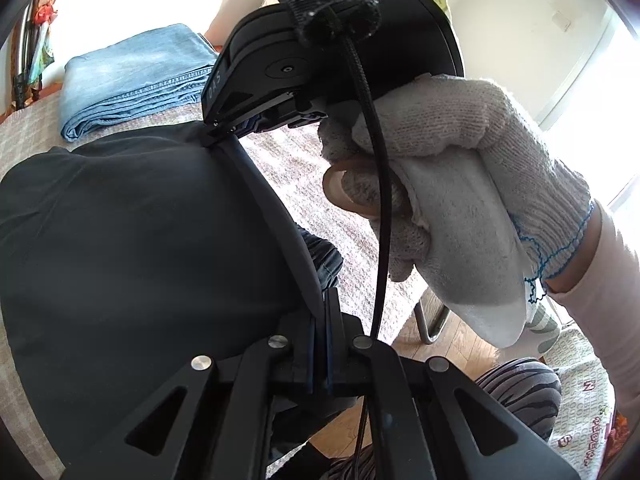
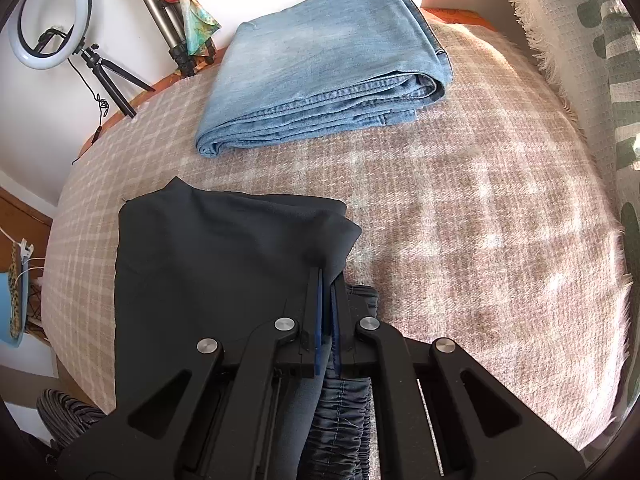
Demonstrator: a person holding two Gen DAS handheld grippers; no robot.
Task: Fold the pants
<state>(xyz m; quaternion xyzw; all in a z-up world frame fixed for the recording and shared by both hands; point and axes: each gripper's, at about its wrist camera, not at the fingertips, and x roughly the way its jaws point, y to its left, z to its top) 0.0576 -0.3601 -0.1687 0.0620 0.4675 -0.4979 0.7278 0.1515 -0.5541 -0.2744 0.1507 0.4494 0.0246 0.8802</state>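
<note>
Bright daylight, blown-out windows, fisheye-warped edges

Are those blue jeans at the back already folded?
Folded: the blue jeans lie as a neat stack of layers on the checked blanket.

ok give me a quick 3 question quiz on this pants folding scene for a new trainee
1. True or false: the folded blue jeans lie on the checked cloth, apart from the black pants.
2. Multiple choice: the right claw is
A. open above the cloth
B. shut on the black pants
C. shut on the jeans
3. Fill in: in the left wrist view, the left claw is shut on the edge of the black ____, and the gloved hand grips the other tool.

Key: 1 true; 2 B; 3 pants
</note>
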